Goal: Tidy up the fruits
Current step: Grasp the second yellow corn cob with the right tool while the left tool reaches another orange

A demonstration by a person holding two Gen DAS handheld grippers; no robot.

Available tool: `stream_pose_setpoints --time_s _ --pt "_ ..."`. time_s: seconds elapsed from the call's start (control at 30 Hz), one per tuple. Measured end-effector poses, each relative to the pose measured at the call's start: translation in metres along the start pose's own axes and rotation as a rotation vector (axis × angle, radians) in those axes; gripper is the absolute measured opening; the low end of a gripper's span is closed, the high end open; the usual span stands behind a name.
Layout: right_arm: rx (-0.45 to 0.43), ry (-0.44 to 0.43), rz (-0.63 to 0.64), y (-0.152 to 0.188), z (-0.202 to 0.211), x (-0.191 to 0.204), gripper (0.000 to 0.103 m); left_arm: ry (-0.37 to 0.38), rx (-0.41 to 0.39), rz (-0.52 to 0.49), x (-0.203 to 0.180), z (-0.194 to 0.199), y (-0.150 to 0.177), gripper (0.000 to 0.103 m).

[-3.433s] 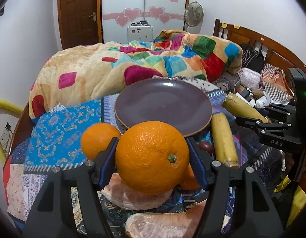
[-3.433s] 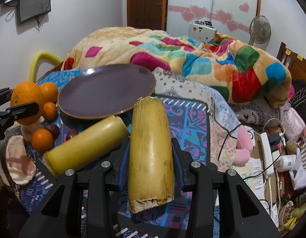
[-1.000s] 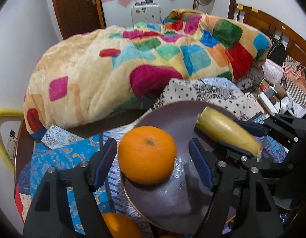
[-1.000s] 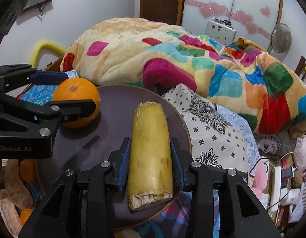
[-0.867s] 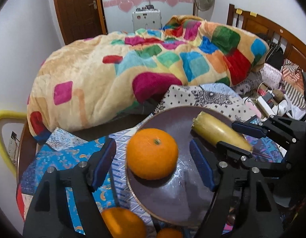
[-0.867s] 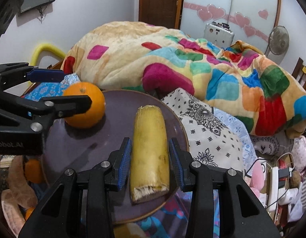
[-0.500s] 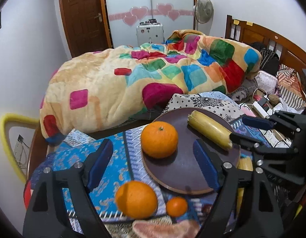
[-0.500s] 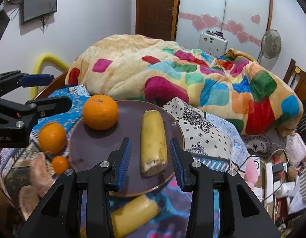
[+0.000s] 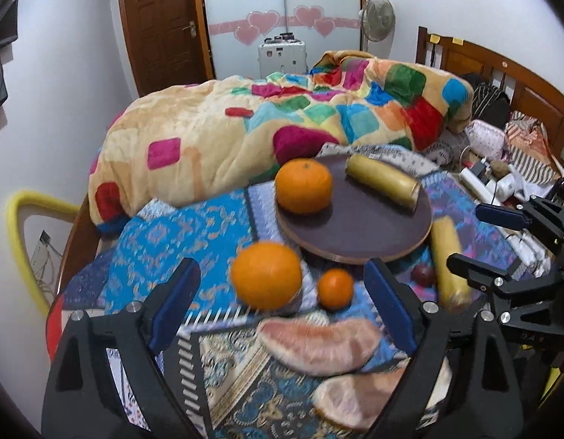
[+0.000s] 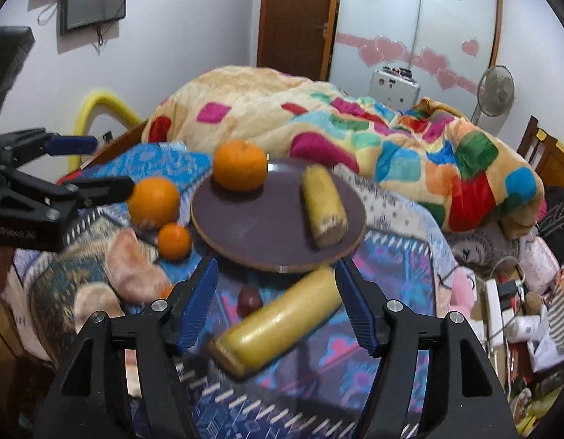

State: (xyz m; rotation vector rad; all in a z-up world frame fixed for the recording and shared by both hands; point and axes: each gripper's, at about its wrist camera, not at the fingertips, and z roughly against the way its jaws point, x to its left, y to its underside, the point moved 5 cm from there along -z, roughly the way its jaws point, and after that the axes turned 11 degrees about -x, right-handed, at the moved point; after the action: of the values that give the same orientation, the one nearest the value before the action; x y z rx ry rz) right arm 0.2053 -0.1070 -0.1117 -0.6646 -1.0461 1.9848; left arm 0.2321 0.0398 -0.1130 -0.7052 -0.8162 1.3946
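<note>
A dark round plate (image 9: 355,236) (image 10: 267,234) on the patterned cloth bears a big orange (image 9: 303,190) (image 10: 239,170) and a yellow cane piece (image 9: 380,186) (image 10: 324,206). My left gripper (image 9: 280,274) (image 10: 95,164) hangs back from the plate, jaws opening, nothing gripped. A second orange (image 9: 266,274) (image 10: 153,203) and a small orange (image 9: 335,289) (image 10: 174,239) lie beyond its tips. My right gripper (image 10: 276,269) (image 9: 466,237) is also opening. A second yellow cane piece (image 10: 278,325) (image 9: 448,263) lies in its gap, untouched by the pads.
Pink pomelo segments (image 9: 318,344) (image 10: 131,274) lie near the table's front edge. A dark red fruit (image 10: 249,300) sits by the loose cane piece. A bed with a colourful quilt (image 9: 282,128) stands behind the table. Cables and clutter (image 10: 508,311) fill the right.
Both grippers let go and drew back from the plate, leaving the orange and the cane piece on it. Their jaws stand wider, and more of the table shows.
</note>
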Motion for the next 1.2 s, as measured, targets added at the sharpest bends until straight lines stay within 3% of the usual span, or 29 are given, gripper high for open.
stream_pose_setpoints --time_s 0.13,0.43,0.63,0.9,1.2 --pt "0.038 -0.003 -0.03 0.02 -0.007 0.002 0.063 -0.016 0.01 -0.024 0.005 0.003 0.019 0.092" --pt "0.055 0.04 0.03 0.04 -0.012 0.013 0.068 -0.045 0.018 -0.001 0.018 0.0 0.046 0.092" --pt "0.061 0.036 0.011 0.049 0.0 0.0 0.063 -0.061 0.024 -0.006 0.021 -0.007 0.051 0.092" --pt "0.07 0.091 -0.029 0.056 0.022 -0.034 0.057 -0.03 0.03 0.004 0.019 -0.011 0.053 0.092" --pt "0.097 0.061 -0.033 0.05 -0.003 -0.039 0.043 -0.02 0.046 0.016 0.019 -0.029 0.045 0.092"
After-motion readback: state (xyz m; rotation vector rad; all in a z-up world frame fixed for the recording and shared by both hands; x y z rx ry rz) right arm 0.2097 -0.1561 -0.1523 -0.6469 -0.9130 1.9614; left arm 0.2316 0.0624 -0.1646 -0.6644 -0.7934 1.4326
